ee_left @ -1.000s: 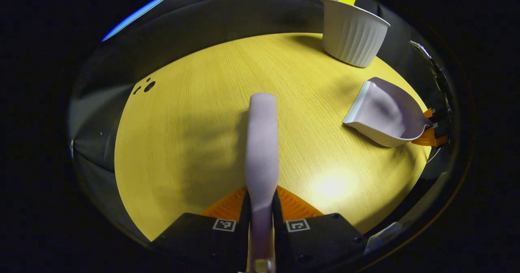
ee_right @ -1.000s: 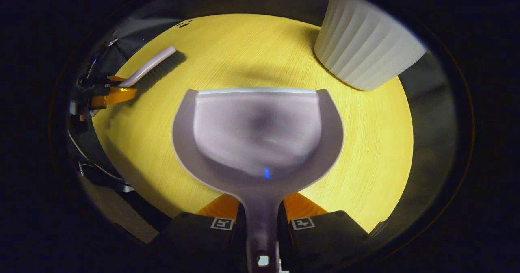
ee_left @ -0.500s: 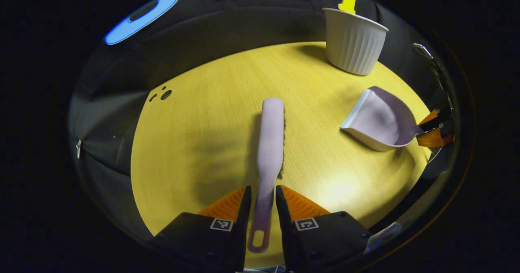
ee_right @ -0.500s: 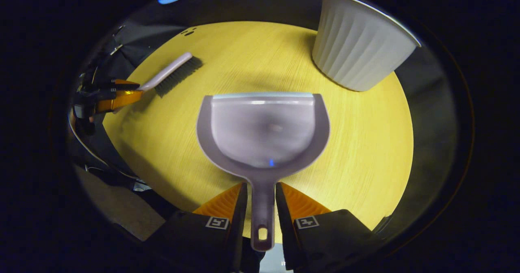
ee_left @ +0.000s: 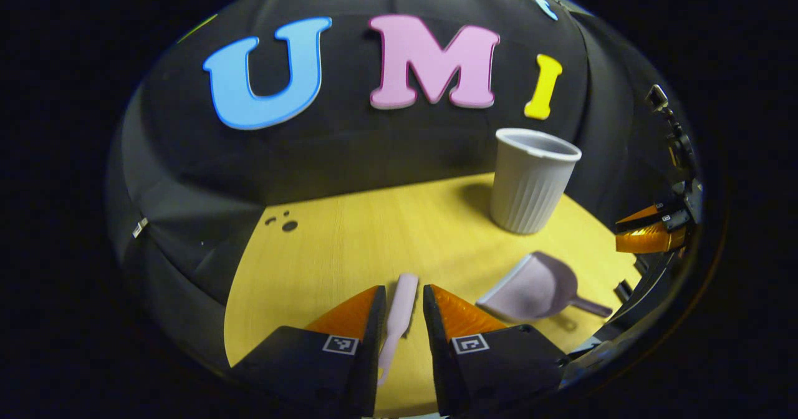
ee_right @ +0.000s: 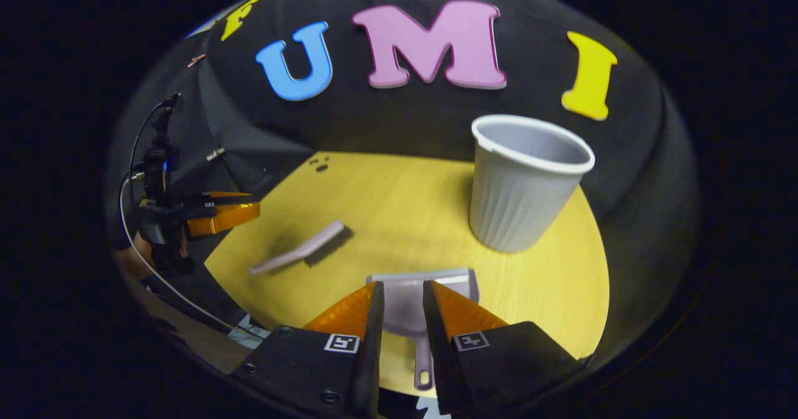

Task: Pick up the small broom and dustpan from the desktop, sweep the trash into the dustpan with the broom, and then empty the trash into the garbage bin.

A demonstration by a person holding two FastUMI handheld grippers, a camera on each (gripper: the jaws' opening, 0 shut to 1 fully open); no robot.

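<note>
Fingers of the left gripper stand narrowly parted with nothing held between them: the broom that they gripped a second ago now lies flat on the desktop below, seen through the gap, and the gripper has pulled up and back from it. Further right, the dustpan rests on the wood with its handle toward the table edge, just in front of the white ribbed garbage bin. The right gripper has done the same, its fingers slightly apart and empty, raised above the dustpan it has let go. No trash shows on the table or in the pan, though the bin's inside is hard to make out, so the emptying is probably done and both tools have been returned.
</note>
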